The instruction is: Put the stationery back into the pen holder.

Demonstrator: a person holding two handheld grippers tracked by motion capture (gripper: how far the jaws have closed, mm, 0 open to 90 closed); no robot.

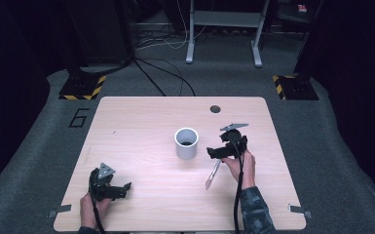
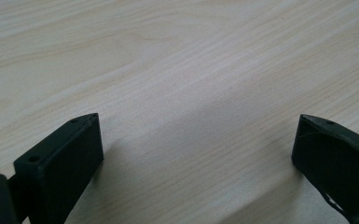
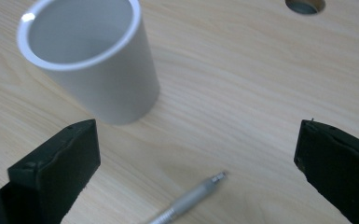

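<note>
A white cylindrical cup (image 1: 186, 143) (image 3: 93, 60) stands upright near the middle of the wooden table (image 1: 141, 122). A silver pen (image 1: 213, 174) (image 3: 189, 200) lies flat on the table to the cup's right. My right gripper (image 1: 213, 152) (image 3: 198, 163) hovers just above the pen's far end, beside the cup, jaws wide open with nothing between them. My left gripper (image 1: 121, 190) (image 2: 198, 149) rests low at the near left of the table, open, with bare wood (image 2: 177, 70) between its jaws.
A round cable hole (image 1: 215, 108) (image 3: 305, 4) sits at the table's far edge, right of centre. Metal clips (image 1: 58, 211) sit at the near corners. Beyond the table are grey carpet, cables and a white frame (image 1: 224, 29).
</note>
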